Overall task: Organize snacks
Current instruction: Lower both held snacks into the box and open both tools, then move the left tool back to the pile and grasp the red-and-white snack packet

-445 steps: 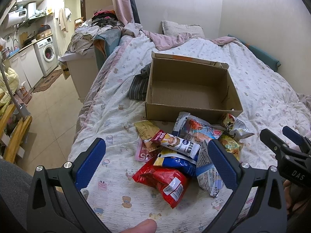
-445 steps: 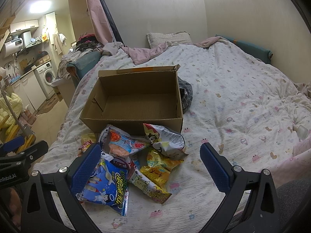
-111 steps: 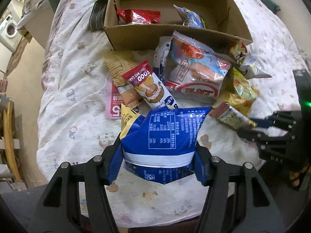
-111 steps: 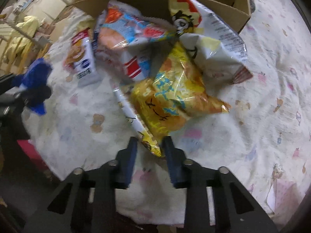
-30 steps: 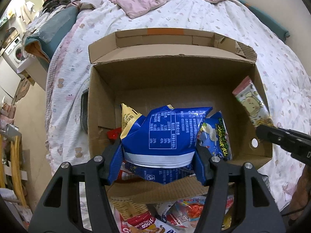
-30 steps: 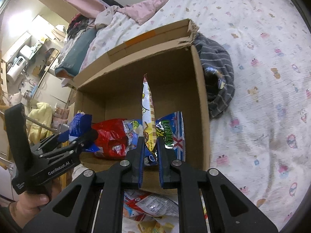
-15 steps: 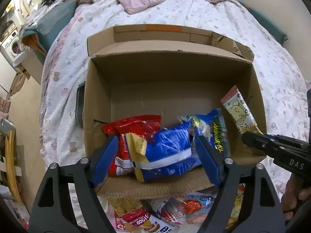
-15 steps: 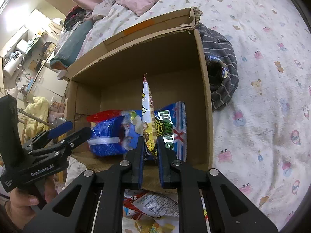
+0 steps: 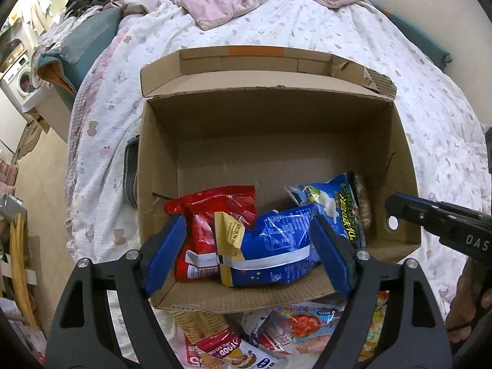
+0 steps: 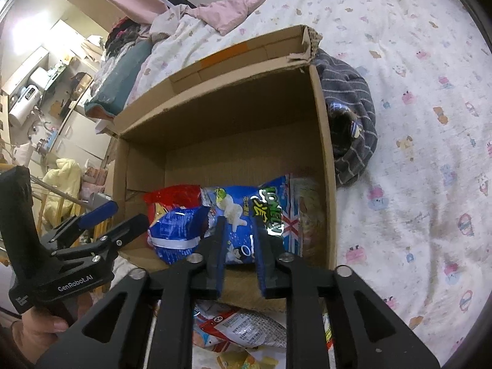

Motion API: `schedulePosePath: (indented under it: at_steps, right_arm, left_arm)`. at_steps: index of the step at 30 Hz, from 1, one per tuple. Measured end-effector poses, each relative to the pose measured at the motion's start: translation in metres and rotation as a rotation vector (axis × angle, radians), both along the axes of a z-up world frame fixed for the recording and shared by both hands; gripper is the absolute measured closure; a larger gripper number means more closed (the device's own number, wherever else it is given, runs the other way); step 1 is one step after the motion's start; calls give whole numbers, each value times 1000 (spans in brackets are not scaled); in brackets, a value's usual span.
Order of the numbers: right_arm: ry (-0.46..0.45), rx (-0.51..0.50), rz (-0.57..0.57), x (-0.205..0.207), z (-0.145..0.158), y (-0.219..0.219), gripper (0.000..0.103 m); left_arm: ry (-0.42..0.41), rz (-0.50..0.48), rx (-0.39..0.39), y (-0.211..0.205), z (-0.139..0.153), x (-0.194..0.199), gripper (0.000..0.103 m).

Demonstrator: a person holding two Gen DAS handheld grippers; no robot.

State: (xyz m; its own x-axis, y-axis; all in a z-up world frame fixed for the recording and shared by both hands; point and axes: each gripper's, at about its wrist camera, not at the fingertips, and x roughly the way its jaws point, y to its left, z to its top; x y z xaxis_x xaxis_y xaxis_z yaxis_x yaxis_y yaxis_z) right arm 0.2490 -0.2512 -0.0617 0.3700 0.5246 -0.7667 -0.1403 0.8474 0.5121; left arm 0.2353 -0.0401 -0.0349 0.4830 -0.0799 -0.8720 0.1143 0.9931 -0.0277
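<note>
Both drops done: blue bag (image 9: 273, 246) left my left gripper (image 9: 246, 252), whose jaws now stand spread and empty; it lies in the box (image 9: 276, 150) beside the red bag (image 9: 212, 215). Right gripper (image 10: 238, 246) is opening, nothing pinched; its thin pack (image 9: 361, 203) slid down by the right wall. Back half of the box is free; the near rim sits close under both jaws, so lift before retreating to the leftover snacks (image 9: 295, 329).
</note>
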Motion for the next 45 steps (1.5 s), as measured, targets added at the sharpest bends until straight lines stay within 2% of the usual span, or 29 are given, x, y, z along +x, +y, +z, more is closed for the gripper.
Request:
schedulePosePath:
  at_steps: [2,3,4,12,14,17,19,22,26,29,31,32,34,36,45]
  right_arm:
    - [-3,8,-4,0,1,-1,63]
    - [-5,13,-8,0,1,-2,52]
    - [-6,18,-12,0,1,-3,47]
    - [-19,31,-26,-4,9,-6,46]
    - [-26,25,-23,-7,13,-7,39]
    - [-58,28,-31,-14,23,-10,29]
    - [-77,24,-40,-19,28,-12,22]
    - [-93,21,-37,-28,35,-11,21]
    - [-115,-5,-37,-40,41,-11,21]
    - [-128,-18,-49,-52,45,-14,20]
    - [-128,-20,-54,-61,45,-16,15]
    - [-130,-24,-55,-64,45,-15,13]
    - [-137,-35,-59,-73,45,-15,3]
    - [-140,-51,-64,-81,44,-15,0]
    - [-138,-76,-66,-118,40,-15,0]
  left_arm:
    - [-4,2,-5,1,1,0,23]
    - [-3,3,-5,1,1,0,23]
    - [-4,2,-5,1,1,-1,23]
    - [-61,58,-15,13,12,-9,23]
    - [-50,85,-15,19,14,-9,23]
    - [-36,114,-85,28,20,-13,23]
    - [-51,130,-81,29,25,-18,23]
    - [-64,146,-74,29,31,-23,23]
    - [-102,122,-66,28,39,-35,23]
    - [-110,117,-105,35,44,-44,23]
    - [-139,132,-143,43,50,-52,22]
    - [-158,149,-156,48,54,-57,21]
    - [-178,162,-166,53,59,-63,9]
    - [-193,168,-179,57,62,-71,8]
    - [-159,224,-73,63,49,-104,8]
